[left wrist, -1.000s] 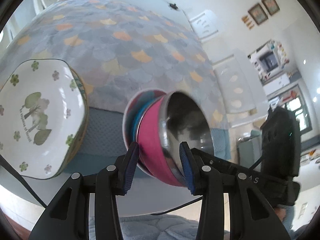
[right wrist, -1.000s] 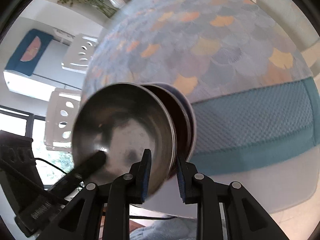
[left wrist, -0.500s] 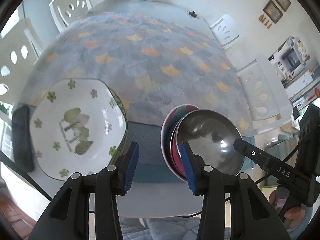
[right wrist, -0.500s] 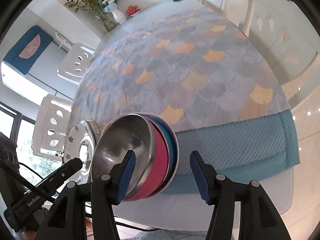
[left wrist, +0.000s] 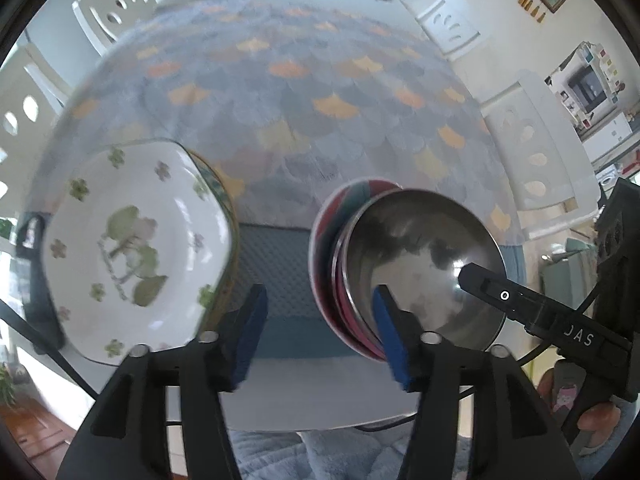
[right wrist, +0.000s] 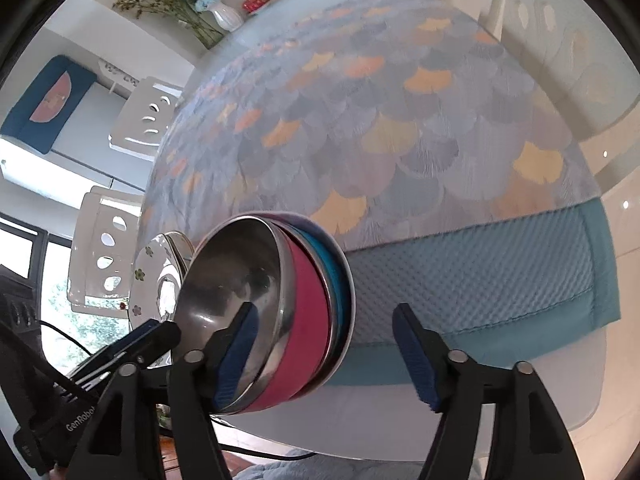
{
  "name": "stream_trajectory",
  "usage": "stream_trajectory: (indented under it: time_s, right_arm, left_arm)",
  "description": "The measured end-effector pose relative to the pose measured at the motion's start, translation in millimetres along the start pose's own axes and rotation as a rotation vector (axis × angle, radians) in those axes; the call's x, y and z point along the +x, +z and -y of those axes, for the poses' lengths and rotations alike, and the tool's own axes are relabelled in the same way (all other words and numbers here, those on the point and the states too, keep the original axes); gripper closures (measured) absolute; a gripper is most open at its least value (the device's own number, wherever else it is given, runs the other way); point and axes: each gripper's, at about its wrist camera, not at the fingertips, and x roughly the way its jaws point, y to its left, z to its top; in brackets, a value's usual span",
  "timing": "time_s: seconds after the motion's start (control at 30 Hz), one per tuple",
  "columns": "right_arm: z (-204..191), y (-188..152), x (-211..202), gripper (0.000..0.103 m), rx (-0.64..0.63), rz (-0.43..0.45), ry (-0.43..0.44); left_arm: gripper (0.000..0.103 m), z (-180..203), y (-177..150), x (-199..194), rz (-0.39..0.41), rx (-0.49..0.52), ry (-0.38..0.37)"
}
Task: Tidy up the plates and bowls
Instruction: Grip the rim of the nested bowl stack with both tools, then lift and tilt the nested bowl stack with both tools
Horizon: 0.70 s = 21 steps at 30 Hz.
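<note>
A steel bowl [left wrist: 424, 264] sits nested on a pink bowl [right wrist: 308, 332] and a blue bowl [right wrist: 336, 280], on the teal mat [right wrist: 480, 280] near the table's front edge. My left gripper [left wrist: 320, 332] hangs over the stack's left rim, jaws opening, pads pressing nothing. My right gripper [right wrist: 326, 356] straddles the stack's right wall, one finger over the steel bowl's inside and the other outside, jaws opening and not touching. A white flowered plate [left wrist: 132, 240] tops a plate stack to the left of the bowls.
A scale-patterned cloth [left wrist: 304, 92] covers the table beyond the mat. White chairs [left wrist: 532, 152] stand around it, and a vase of flowers [right wrist: 220, 12] is at the far end. The table's white front edge [right wrist: 400, 432] runs just under both grippers.
Both grippers have widened their jaws and let go of the bowl stack's rims. The stack now rests flatter on the mat, and both cameras have drawn back from it.
</note>
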Motion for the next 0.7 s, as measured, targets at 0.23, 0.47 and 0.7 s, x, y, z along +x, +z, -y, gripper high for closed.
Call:
stream_trajectory:
  time_s: [0.23,0.47,0.7]
  right_arm:
    - [6,2,16,0.028,0.038,-0.06,0.018]
    - [9,4,32,0.027,0.066,-0.117,0.024]
    - [9,7,47,0.027,0.084,-0.158,0.039]
  left_arm:
    - [0.034,-4,0,28,-0.113,-0.036,-0.044]
    - [0.029,-15,0,50,-0.2,-0.1,-0.085]
    - [0.026,-20,1,63,-0.222,-0.133,-0.117]
